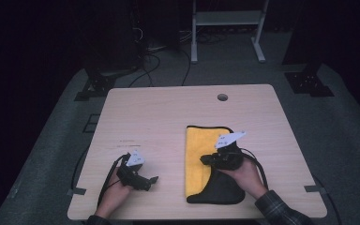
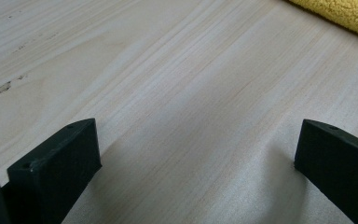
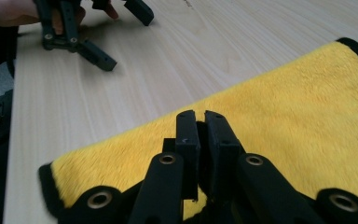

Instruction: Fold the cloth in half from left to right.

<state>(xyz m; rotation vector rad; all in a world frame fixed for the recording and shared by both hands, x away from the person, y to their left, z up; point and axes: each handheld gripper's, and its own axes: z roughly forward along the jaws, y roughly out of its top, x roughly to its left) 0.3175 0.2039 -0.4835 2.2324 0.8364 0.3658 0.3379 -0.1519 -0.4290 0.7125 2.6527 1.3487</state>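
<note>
Right gripper view looks down on the right gripper with its jaws pressed nearly together. Whether a fold of the cloth is pinched between them cannot be told; the black edge of the cloth rises around the jaw linkage at the bottom of that view. In the high view the right gripper hovers over the near part of the cloth, where a black underside is turned up in a dark heap near the right hand.

The cloth is yellow with a black border and lies on the right half of the table, its far edge flat, its left edge straight.

The left gripper rests low at the near left of the table, well apart from the cloth. Left gripper view has its two jaws standing wide apart, with bare wood between them and a corner of the cloth at the top right. The left gripper lies on the wood, held by the left hand.
</note>
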